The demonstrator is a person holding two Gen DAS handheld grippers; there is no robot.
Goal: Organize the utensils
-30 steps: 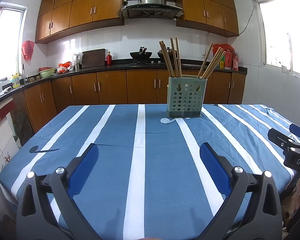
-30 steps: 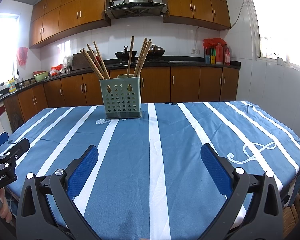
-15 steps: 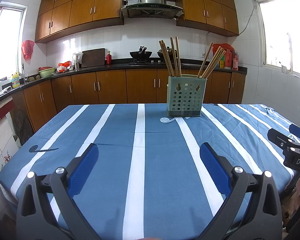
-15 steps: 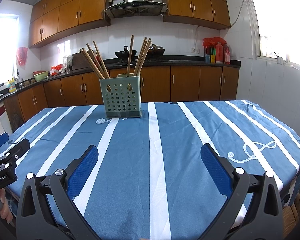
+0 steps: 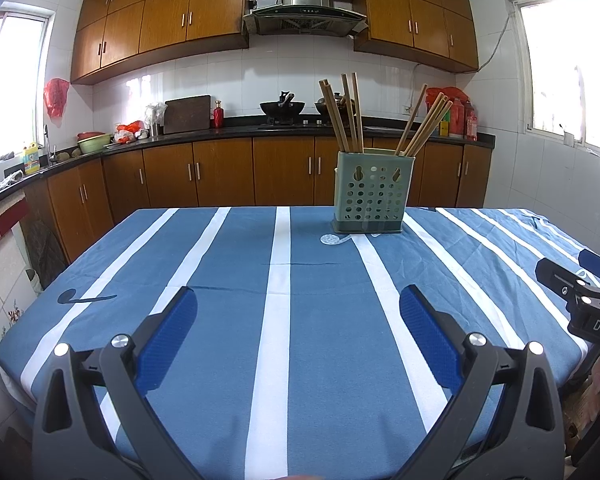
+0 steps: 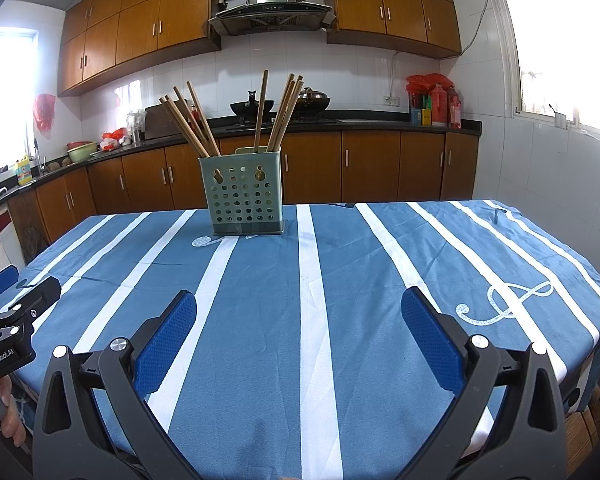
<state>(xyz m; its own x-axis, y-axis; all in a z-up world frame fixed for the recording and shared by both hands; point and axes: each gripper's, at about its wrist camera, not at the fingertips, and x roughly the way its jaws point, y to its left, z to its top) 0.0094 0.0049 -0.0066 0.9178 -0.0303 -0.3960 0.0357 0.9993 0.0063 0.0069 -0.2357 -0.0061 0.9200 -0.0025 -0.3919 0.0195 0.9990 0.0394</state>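
- A pale green perforated utensil holder (image 5: 367, 194) stands upright on the far part of the desk (image 5: 220, 320); wooden chopsticks (image 5: 346, 112) lean out of it in two bunches, one to each side.
- Seen from the right wrist, the same utensil holder (image 6: 244, 196) has its chopsticks (image 6: 192, 120) fanning to the left and another bunch leaning right.
- The left gripper (image 5: 298, 306) is spread wide and holds nothing, hovering over the near part of the desk, well apart from the holder.
- The right gripper (image 6: 299, 306) is likewise spread wide and empty, also on the near side of the holder.
- Writing: "DAS" shows on the right gripper's body at the edge of the left view; "GenRobot.AI" on the left gripper's body in the right view.
- A blue tablecloth (image 6: 340, 280) with white stripes covers the desk; a white treble clef (image 6: 504, 304) is printed to the holder's right.
- Behind the holder: brown cabinets (image 5: 220, 172), a black counter, a range hood (image 5: 305, 12), white tiled walls.
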